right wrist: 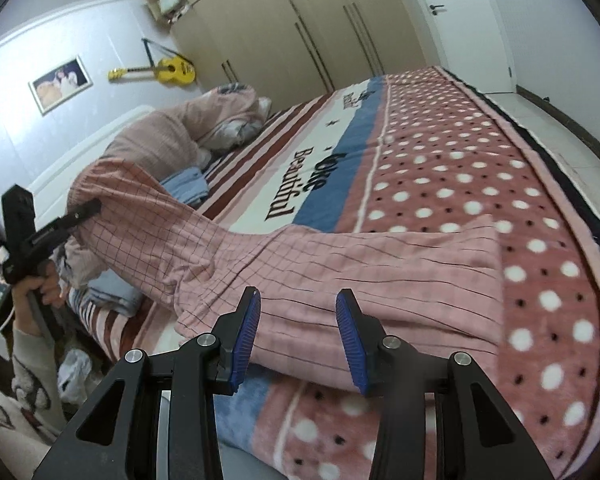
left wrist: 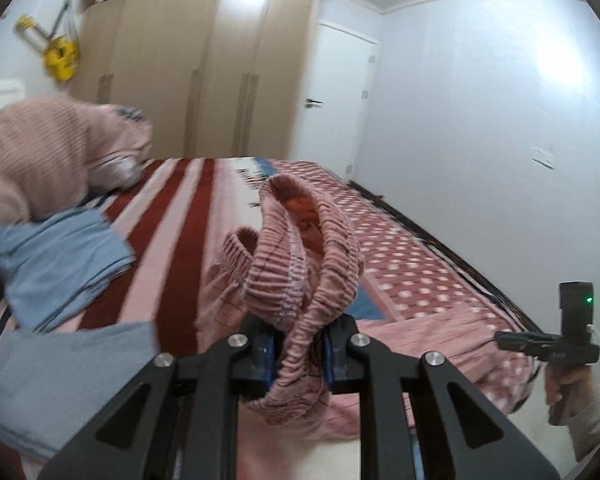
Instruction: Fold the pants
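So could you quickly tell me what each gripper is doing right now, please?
Left gripper: shut on the pants waistband.
Right gripper: open, holding nothing.

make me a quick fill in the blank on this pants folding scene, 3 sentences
1. The left gripper is shut on the elastic ____ of the pink pants.
2. The right gripper is ____, holding nothing.
3. A yellow ____ hangs on the wall beside the wardrobe.

Missing words: waistband; open; guitar
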{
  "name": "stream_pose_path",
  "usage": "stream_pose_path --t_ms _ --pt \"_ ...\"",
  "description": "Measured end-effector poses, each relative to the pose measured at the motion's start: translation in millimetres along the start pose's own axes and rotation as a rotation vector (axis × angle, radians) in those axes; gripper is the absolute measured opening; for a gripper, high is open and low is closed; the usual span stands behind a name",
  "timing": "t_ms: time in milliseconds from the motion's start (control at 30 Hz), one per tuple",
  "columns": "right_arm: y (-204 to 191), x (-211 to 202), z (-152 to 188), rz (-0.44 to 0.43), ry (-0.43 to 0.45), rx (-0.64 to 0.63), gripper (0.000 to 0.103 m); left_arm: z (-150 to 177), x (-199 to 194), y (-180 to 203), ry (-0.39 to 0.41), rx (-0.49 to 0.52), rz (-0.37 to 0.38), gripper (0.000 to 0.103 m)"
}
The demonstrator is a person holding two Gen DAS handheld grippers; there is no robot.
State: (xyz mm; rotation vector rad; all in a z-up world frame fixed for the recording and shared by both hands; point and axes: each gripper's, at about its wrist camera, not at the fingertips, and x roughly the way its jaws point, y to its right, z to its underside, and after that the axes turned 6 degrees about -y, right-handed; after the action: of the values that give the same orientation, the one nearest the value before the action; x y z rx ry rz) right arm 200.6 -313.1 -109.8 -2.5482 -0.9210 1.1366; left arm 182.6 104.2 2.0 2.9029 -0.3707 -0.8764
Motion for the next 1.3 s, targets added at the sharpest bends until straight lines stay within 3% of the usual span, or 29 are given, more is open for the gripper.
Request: stream_pose_path --t_ms 233,400,700,767,867,933,1000,1167,1300 --pt "25 -32 15 -0.008 0.041 0.007 0.036 -33 46 95 -0.051 0.089 0.132 0.014" --pt "49 -51 24 0.000 0.065 0.034 0.036 -35 90 142 -0.132 0.112 0.192 0.014" --pt "83 -61 37 0.010 0.059 0.090 0.036 7 166 193 -0.313 0.130 0.233 0.017" --pt "87 -59 38 0.009 0.051 0.098 0.036 18 181 199 -0.376 0.146 0.244 0.019" --pt "90 -56 39 0.007 0.039 0.103 0.036 35 185 213 -0.426 0.200 0.262 0.034" --pt "90 -54 39 0.008 0.032 0.103 0.036 39 176 216 -0.423 0.231 0.277 0.053" --pt "89 -51 36 0.008 0.030 0.103 0.040 40 161 217 -0.390 0.247 0.284 0.062" --pt "78 -43 24 0.000 0.032 0.091 0.041 33 114 184 -0.282 0.229 0.223 0.063" --pt "63 -31 9 -0.018 0.045 0.084 0.059 37 96 147 -0.243 0.205 0.139 0.064"
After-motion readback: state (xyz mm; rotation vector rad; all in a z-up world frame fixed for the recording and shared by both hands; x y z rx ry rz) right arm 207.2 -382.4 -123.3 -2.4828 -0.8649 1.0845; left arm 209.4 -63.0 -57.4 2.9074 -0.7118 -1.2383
